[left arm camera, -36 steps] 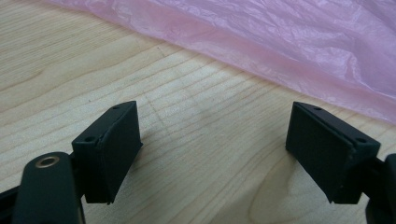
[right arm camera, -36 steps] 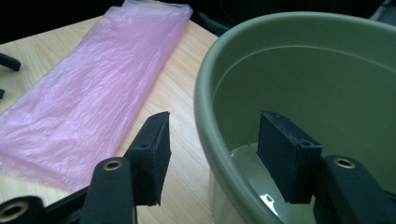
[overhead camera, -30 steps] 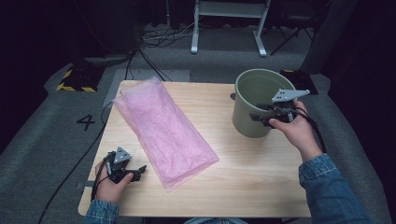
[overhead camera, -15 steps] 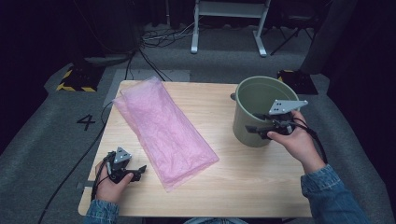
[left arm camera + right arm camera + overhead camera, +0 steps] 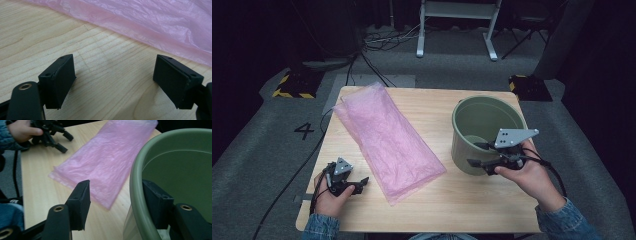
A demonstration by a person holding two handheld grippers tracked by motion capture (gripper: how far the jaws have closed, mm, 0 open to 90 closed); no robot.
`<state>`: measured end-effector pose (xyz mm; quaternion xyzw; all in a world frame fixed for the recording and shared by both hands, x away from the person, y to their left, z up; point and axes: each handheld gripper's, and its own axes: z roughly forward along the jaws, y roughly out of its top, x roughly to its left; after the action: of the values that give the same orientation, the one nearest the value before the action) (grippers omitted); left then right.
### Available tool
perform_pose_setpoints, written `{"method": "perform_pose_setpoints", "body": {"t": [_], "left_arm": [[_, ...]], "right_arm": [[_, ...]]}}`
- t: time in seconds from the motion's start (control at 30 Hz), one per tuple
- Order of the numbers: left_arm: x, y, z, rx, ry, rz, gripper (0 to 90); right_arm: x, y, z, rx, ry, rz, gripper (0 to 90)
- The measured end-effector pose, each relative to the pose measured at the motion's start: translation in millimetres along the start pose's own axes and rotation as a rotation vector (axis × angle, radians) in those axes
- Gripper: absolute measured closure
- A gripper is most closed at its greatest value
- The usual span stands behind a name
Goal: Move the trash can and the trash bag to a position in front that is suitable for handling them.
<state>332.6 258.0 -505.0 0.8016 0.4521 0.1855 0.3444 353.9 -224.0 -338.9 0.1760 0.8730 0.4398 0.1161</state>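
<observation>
Right gripper (image 5: 482, 155): we slid the green bucket (image 5: 482, 125) toward the pink bag (image 5: 387, 140) | jaws eased, straddling rim | left gripper (image 5: 357, 184) open, idle.

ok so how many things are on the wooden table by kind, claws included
thin pink plastic bag: 1
round olive green plastic bucket: 1
black two-jaw claw: 2, the left claw by the bag, the right claw astride the bucket's rim
total: 4
</observation>
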Motion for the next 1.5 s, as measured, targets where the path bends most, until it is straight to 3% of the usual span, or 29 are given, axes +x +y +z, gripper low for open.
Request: {"method": "perform_pose_setpoints", "body": {"t": [0.2,0.47,0.6,0.7,0.87,1.0,1.13,1.17,1.2,1.23,1.33,1.37,1.4,1.5], "left_arm": [[0.0,0.0,0.0,0.000,0.000,0.000,17.8],[-0.1,0.0,0.0,0.000,0.000,0.000,17.8],[-0.1,0.0,0.1,0.000,0.000,-0.001,17.8],[0.2,0.1,-0.1,0.001,0.001,0.003,17.8],[0.0,0.1,0.0,-0.001,0.001,0.001,17.8],[0.4,0.3,0.1,0.003,-0.002,0.000,17.7],[0.2,0.5,0.3,0.003,-0.003,-0.002,17.6],[0.2,0.5,0.3,0.003,-0.003,-0.002,17.6],[0.2,0.5,0.3,0.003,-0.001,-0.001,17.6],[0.1,0.6,0.3,0.003,0.000,0.000,17.6],[-0.2,0.6,0.4,0.002,0.004,-0.002,17.6],[-0.2,0.7,0.4,0.003,0.005,-0.002,17.6],[-0.3,0.7,0.4,0.003,0.007,-0.001,17.6],[-0.9,0.7,0.7,-0.001,0.009,-0.011,18.0]], "right_arm": [[22.3,0.0,-2.6,0.009,0.030,-0.022,42.2],[68.8,1.8,-7.6,0.052,0.074,-0.079,39.6],[87.3,2.0,-8.4,0.038,0.133,-0.065,39.7],[98.6,3.6,-8.4,0.037,0.163,-0.086,40.0],[100.3,8.7,-16.3,-0.028,0.137,-0.094,36.3],[69.3,7.7,-40.8,-0.094,0.042,-0.029,36.6],[28.4,-0.5,-64.1,-0.132,-0.080,0.045,37.8],[28.4,-0.5,-64.1,-0.132,-0.080,0.045,37.8],[3.7,-8.2,-75.9,-0.147,-0.147,0.098,38.0],[3.7,-8.2,-75.9,-0.147,-0.147,0.098,38.0],[-25.6,-20.8,-88.3,-0.163,-0.243,0.138,38.3],[-41.6,-30.5,-90.5,-0.150,-0.289,0.160,38.9],[-41.6,-30.5,-90.5,-0.150,-0.289,0.160,38.9],[-76.6,-60.9,-77.5,-0.085,-0.334,0.230,39.4]]}}
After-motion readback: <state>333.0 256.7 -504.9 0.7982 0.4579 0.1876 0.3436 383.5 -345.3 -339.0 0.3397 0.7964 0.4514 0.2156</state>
